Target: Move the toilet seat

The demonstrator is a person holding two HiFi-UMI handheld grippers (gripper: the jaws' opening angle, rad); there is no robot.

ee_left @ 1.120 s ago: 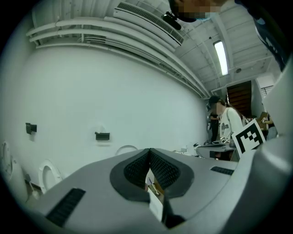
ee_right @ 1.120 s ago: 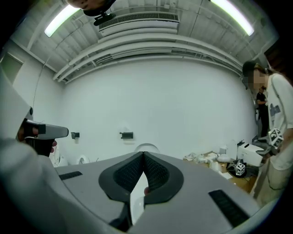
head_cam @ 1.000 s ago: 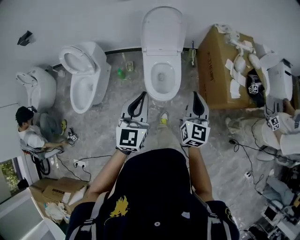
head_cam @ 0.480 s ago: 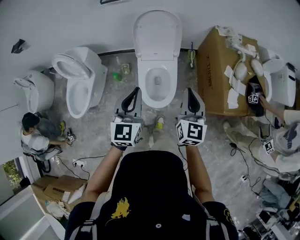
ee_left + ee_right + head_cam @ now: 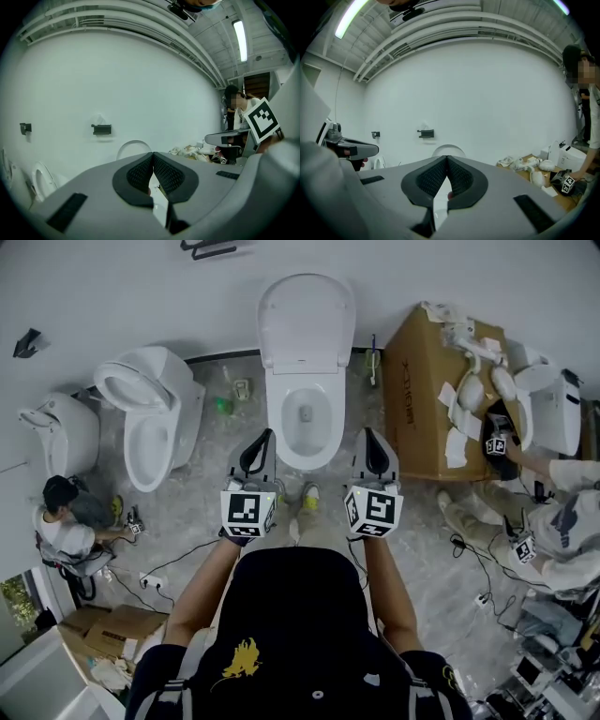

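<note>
Three toilets (image 5: pixel 155 418); left gripper (image 5: pixel 266 435) and right gripper (image 5: pixel 368 433) level before the middle toilet (image 5: pixel 305 442), both jaws together, empty.

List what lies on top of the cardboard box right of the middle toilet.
White wrapping and moulded pieces lie scattered along the right side of the cardboard box; what they are is unclear. Its closed top hides anything inside.

Workshop, row of toilets (image 5: pixel 307 334), cardboard box (image 5: pixel 415 395), cables (image 5: pixel 183 550) across floor
</note>
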